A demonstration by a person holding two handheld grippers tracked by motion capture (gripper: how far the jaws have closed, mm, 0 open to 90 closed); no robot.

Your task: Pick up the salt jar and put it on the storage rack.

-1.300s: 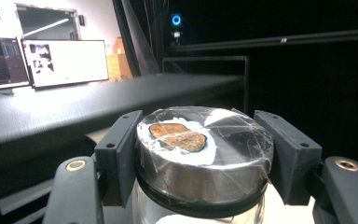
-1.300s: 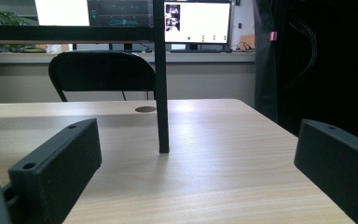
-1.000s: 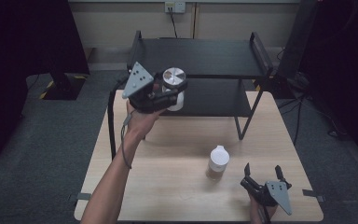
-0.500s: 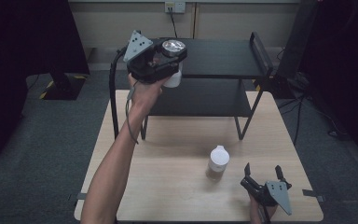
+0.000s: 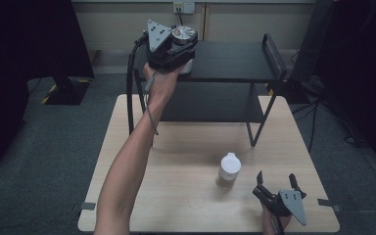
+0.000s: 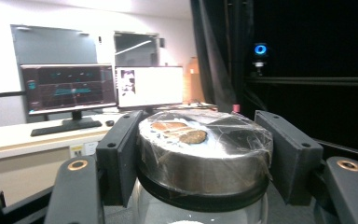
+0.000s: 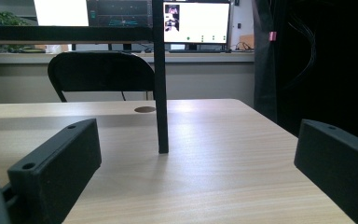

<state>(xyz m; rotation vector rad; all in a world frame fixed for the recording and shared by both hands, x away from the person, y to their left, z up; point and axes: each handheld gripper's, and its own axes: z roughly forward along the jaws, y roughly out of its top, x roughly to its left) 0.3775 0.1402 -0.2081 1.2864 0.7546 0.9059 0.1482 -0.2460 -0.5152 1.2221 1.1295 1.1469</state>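
A glass jar (image 5: 183, 33) with a silver metal lid covered in clear film is held up at the left end of the black rack's top shelf (image 5: 235, 61). My left gripper (image 5: 182, 47) is shut on it just under the lid. In the left gripper view the jar (image 6: 200, 158) sits between the two black jaws, which press on both sides of it. My right gripper (image 5: 275, 183) rests low at the table's front right, open, with nothing between its jaws. A white-capped bottle (image 5: 229, 169) stands on the table to its left.
The black two-tier rack stands across the back of the wooden table (image 5: 176, 161); one of its legs (image 7: 160, 93) rises straight ahead in the right gripper view. A black chair (image 7: 100, 74) and monitors are beyond the table. Carpet surrounds the table.
My left hand has carried the jar up and away, from in front of the lower shelf to the level of the top shelf. The right gripper has stayed put.
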